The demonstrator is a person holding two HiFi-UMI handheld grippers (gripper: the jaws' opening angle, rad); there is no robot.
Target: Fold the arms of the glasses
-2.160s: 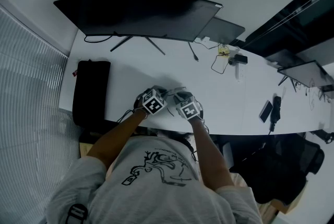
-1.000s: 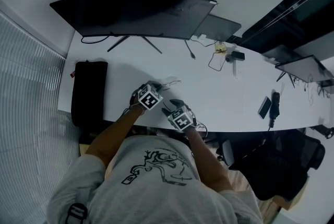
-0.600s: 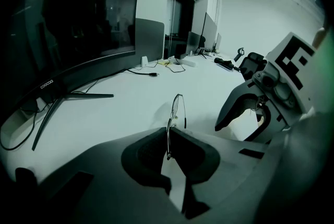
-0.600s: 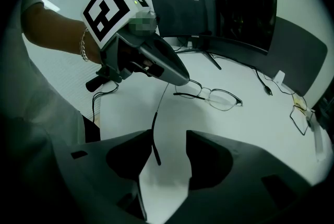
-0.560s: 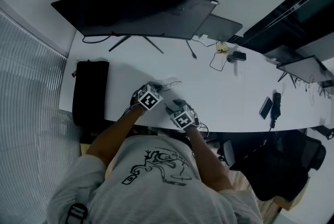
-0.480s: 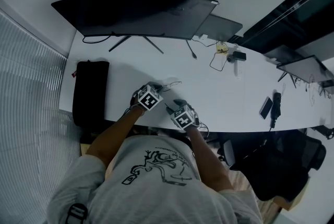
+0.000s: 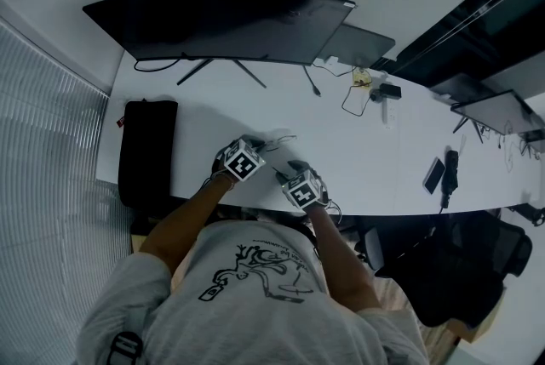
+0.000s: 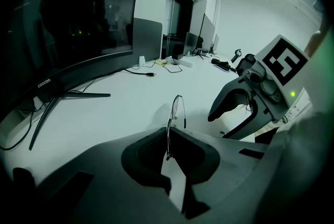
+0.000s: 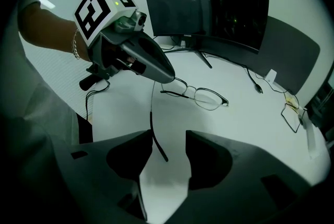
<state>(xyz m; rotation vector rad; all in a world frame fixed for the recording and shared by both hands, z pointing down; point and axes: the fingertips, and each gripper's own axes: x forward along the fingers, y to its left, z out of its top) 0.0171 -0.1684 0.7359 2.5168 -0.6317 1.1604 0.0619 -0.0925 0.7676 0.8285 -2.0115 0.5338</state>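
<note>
The white table carries a wide curved monitor along its far side. A black bag lies flat at its left end, closed, so its contents cannot be seen.

The left gripper is clenched on the glasses, pinching the thin wire frame at one end of the lens front. The lenses reach away from its tips toward the monitor. From that pinched corner one arm of the glasses swings out unfolded toward the right gripper. Its dark tip sits in the gap between those jaws, close against one pad but not squeezed. The right jaws stand wide and released, having just been closing a little.

Both grippers work just inside the table's near edge. Bare tabletop opens beyond them up to the monitor's stand and off to the right. Loose cables lie well apart from the glasses.
</note>
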